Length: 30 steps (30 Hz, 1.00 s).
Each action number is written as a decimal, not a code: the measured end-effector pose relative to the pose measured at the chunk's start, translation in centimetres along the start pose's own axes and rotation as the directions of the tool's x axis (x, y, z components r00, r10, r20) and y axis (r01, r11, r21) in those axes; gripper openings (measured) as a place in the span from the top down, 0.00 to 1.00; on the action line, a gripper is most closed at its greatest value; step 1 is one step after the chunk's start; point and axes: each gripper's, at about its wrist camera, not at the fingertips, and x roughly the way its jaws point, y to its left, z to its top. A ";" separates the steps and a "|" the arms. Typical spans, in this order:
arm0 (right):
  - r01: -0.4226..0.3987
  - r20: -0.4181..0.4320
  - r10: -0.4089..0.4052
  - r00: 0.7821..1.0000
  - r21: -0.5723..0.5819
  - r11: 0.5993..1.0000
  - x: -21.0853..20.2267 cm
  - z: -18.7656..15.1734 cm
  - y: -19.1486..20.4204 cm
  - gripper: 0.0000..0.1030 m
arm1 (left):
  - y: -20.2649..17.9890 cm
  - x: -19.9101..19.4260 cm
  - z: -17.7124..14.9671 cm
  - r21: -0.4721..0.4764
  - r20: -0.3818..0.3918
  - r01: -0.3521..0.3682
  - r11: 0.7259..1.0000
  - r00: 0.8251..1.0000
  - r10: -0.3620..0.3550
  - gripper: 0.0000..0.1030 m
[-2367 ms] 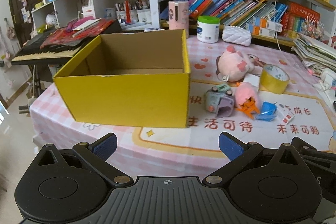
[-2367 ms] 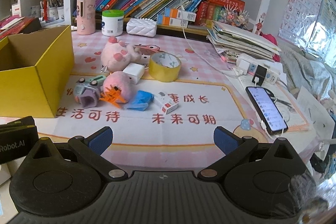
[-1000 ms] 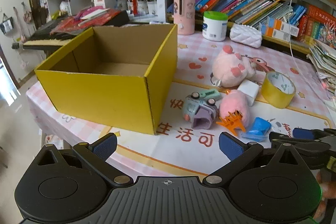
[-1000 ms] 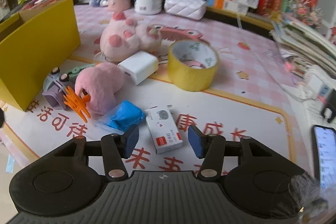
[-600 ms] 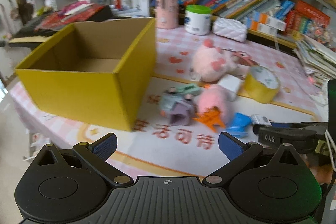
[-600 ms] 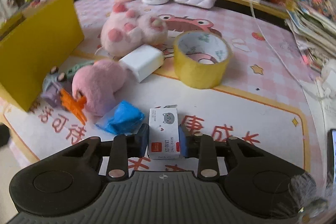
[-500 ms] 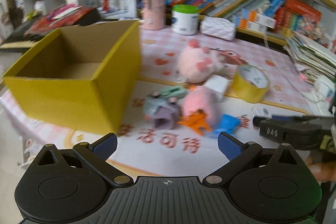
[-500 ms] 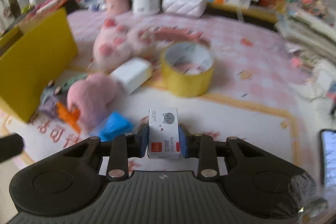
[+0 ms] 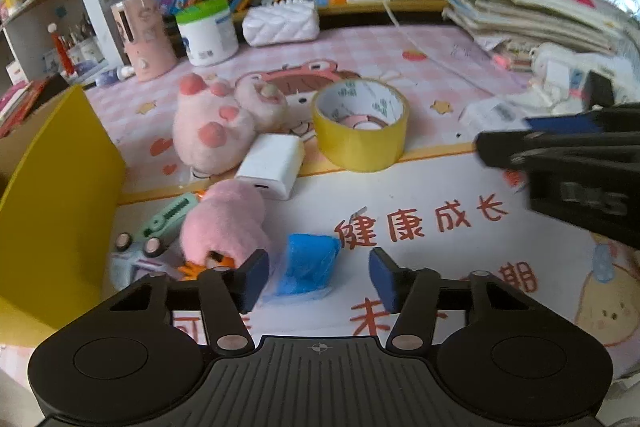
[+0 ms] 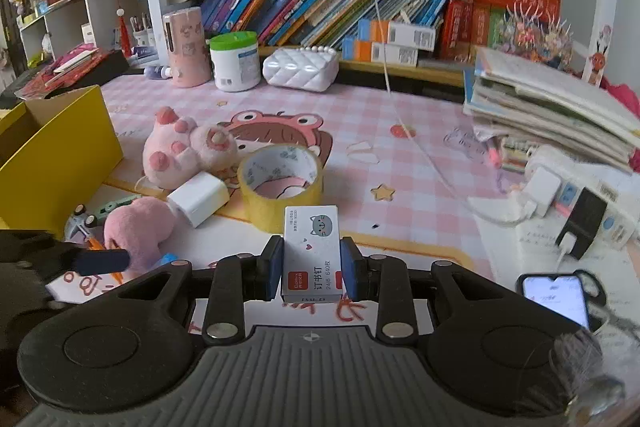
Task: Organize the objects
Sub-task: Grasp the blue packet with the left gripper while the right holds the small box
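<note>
My right gripper is shut on a small white staple box with a grey cat print, held above the table. My left gripper is open, its pads on either side of a blue packet on the mat, not touching it. The yellow cardboard box stands open at the left; it also shows in the right wrist view. Beside the packet lie a pink plush, an orange clip, a small grey toy, a white charger, a pink paw plush and a yellow tape roll.
The right gripper's body hangs at the right in the left wrist view. A phone, a power strip and stacked books sit at the right. A pink cup, a white jar and a white pouch stand at the back.
My right gripper closed on the staple box and lifted it off the mat. My left gripper moved forward and right, narrowing around the blue packet.
</note>
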 end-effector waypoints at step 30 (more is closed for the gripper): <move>-0.071 -0.051 0.069 0.996 -0.036 0.997 -0.6 -1.0 4.6 0.73 | 5.0 -5.4 -2.0 -0.210 0.064 0.038 0.977 0.998 -0.025 0.74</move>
